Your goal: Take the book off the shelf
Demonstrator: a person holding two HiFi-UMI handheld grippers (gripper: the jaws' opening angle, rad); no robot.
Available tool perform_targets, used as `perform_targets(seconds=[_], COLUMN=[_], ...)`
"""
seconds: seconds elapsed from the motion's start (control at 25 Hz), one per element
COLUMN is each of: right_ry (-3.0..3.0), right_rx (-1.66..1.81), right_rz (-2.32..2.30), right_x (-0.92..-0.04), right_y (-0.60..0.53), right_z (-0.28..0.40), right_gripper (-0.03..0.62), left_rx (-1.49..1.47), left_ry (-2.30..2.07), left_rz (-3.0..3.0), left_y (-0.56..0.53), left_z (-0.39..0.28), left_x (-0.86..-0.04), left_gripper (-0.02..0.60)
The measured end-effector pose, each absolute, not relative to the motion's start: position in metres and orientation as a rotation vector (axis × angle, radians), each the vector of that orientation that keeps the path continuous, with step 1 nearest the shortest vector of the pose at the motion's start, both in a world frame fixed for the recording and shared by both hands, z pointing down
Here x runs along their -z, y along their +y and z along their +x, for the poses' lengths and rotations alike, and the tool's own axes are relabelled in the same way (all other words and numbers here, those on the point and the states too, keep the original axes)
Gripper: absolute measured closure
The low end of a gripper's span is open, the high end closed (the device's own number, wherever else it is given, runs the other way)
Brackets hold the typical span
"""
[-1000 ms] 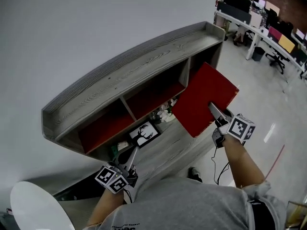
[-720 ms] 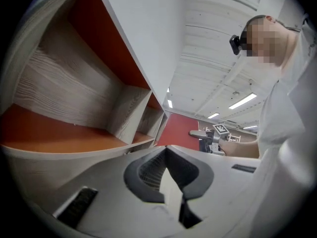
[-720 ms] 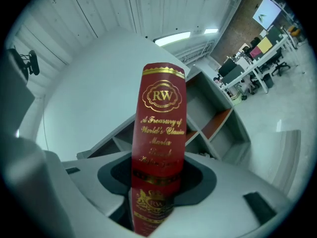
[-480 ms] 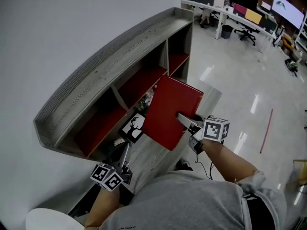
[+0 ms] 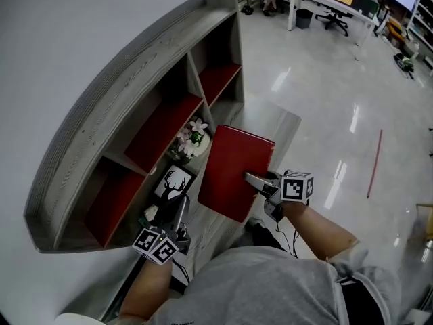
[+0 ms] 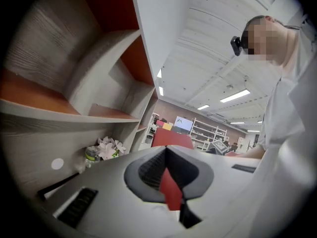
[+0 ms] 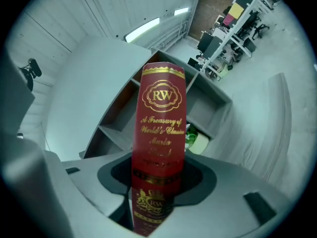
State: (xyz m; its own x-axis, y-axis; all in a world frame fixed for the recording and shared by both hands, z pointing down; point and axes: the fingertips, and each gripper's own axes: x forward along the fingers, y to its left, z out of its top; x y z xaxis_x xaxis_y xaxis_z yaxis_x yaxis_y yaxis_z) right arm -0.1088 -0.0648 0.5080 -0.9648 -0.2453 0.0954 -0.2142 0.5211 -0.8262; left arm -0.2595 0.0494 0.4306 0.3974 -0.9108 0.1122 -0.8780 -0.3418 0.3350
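Red hardcover book (image 5: pixel 233 171) is out in front of the grey wooden shelf (image 5: pixel 122 93), clear of its compartments, and my right tongs (image 5: pixel 250 177) are clamped on its spine edge only. My left tongs (image 5: pixel 181 205) hang pinched together on nothing, below the shelf's front. The worry: a broad slab held by one edge could sag, twist loose, or swing into the white flower pot (image 5: pixel 191 135) at the shelf's foot.

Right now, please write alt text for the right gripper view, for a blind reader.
The right gripper is shut on a red hardcover book with gold lettering, spine facing the camera. Behind it stands a grey wooden shelf unit.
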Motion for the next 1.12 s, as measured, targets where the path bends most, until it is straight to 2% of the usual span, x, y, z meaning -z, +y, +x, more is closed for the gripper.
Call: perform_targets(seconds=[0.6, 1.12], right_ry=[2.638, 2.597], right_rx=[1.561, 1.719], right_rz=[-0.594, -0.712], right_x=[-0.609, -0.692], right_y=[-0.210, -0.301], right_z=[-0.050, -0.030], right_gripper=[0.375, 0.374], left_rx=[0.023, -0.008], left_ry=[-1.427, -1.354], left_rz=[2.327, 2.299], left_y=[-0.080, -0.145], left_z=[-0.185, -0.153], left_x=[-0.517, -0.571], left_gripper=[0.572, 0.571])
